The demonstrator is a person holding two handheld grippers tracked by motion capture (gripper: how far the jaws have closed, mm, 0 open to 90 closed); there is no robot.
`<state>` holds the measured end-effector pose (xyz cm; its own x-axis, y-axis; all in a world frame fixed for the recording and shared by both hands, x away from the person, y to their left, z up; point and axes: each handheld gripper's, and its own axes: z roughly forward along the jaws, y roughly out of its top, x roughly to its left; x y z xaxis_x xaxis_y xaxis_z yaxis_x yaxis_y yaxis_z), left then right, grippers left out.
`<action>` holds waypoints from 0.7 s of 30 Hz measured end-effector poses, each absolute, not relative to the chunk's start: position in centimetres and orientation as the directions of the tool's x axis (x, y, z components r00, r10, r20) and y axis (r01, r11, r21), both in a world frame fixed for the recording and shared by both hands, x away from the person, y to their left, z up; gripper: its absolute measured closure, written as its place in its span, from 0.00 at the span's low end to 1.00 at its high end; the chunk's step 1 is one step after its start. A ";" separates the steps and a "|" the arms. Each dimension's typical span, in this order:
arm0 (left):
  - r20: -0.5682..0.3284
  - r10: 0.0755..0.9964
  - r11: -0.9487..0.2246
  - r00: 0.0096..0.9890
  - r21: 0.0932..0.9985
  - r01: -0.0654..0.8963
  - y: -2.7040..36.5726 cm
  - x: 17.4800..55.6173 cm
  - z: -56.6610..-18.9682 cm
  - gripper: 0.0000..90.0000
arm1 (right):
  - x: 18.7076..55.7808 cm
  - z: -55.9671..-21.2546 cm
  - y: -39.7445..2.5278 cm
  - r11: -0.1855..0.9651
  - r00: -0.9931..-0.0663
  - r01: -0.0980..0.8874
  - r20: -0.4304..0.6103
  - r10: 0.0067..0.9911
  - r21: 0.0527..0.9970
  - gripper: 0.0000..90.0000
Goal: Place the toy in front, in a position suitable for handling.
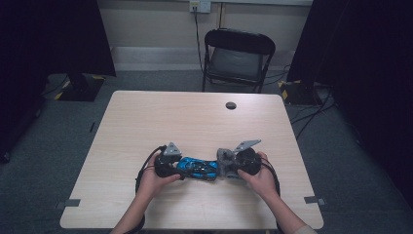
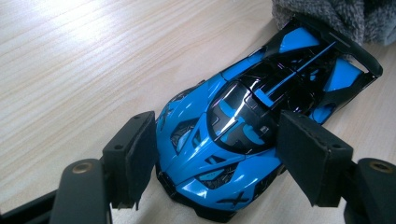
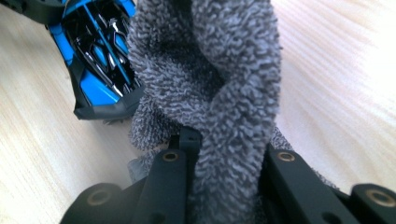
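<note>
A blue and black toy sports car (image 1: 197,168) lies on the wooden table (image 1: 195,122) near its front edge, between my two grippers. In the left gripper view the left gripper (image 2: 219,158) has its pads pressed on both sides of the car's nose (image 2: 243,116); it is shut on the car (image 1: 181,168). The right gripper (image 3: 229,158) is shut on a bunched grey terry cloth (image 3: 224,70). That cloth (image 1: 223,158) rests against the car's rear wing (image 3: 100,91), and its edge also hangs over the tail in the left gripper view (image 2: 327,18).
A round cable hole (image 1: 231,105) sits in the far part of the table. A black folding chair (image 1: 238,53) stands behind the table, with dark curtains at both sides. The person's forearms come in over the near edge.
</note>
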<state>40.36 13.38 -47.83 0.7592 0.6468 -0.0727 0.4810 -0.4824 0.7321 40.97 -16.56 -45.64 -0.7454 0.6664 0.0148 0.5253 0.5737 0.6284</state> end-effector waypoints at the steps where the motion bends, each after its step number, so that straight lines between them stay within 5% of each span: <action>1: -0.081 0.647 -0.477 0.758 0.733 0.485 13.3 40.3 -47.8 0.32 | 41.0 -45.5 -16.6 0.569 -0.742 0.527 0.015 0.670 0.631 0.85; 21: -0.070 0.644 -0.498 0.762 0.718 0.487 13.1 40.5 -47.6 0.30 | 35.8 -42.1 -17.8 0.596 -0.813 0.429 0.002 0.582 0.679 0.84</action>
